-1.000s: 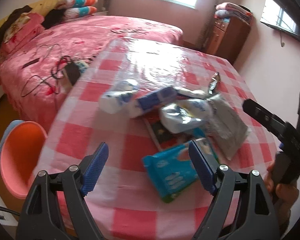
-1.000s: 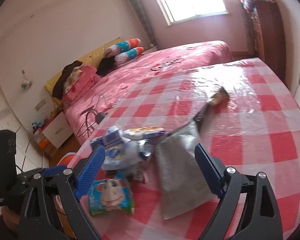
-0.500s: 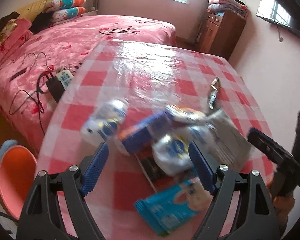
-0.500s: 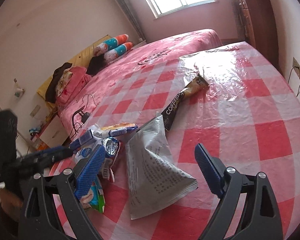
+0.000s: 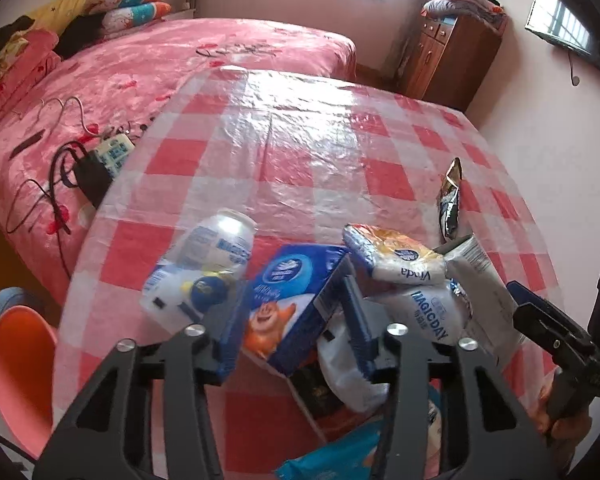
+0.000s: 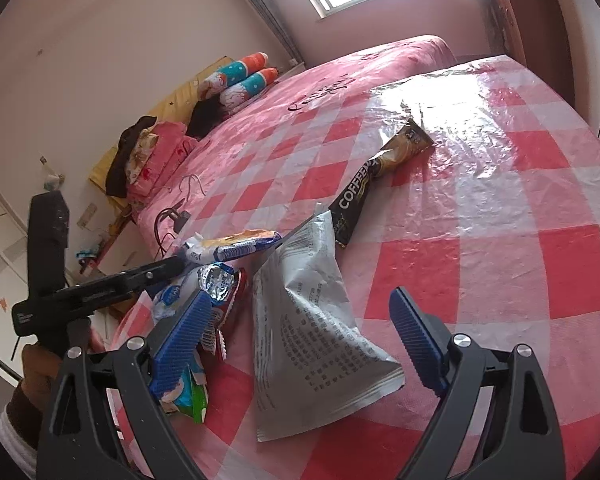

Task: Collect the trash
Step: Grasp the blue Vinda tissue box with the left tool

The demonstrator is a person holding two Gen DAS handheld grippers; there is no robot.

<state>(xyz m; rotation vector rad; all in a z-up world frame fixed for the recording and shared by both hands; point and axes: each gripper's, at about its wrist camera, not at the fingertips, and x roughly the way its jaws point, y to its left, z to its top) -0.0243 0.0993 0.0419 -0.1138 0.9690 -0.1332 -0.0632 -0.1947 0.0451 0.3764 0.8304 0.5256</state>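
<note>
A pile of trash lies on the red-checked table (image 5: 300, 140). My left gripper (image 5: 290, 332) is closing its jaws, and both pads touch the sides of a blue carton (image 5: 288, 304) with a cartoon on it. Around the carton lie a clear plastic bottle (image 5: 212, 264), a Vinda tissue pack (image 5: 396, 256) and a Magicday wrapper (image 5: 428, 312). My right gripper (image 6: 298, 300) stands open just above a silver foil bag (image 6: 308, 340), not touching it. A black and gold coffee sachet (image 6: 376, 176) lies farther out. A teal wipes pack (image 6: 188, 396) sits at the near edge.
A bed with a pink cover (image 5: 220, 52) runs along the table's far and left sides, with a power strip and cables (image 5: 100, 160) on it. An orange stool (image 5: 16, 368) stands low on the left. A wooden cabinet (image 5: 448, 60) is at the back right.
My left gripper moved forward over the pile and its jaws narrowed from wide open onto the blue carton. My right gripper sank closer to the silver bag, jaws unchanged.
</note>
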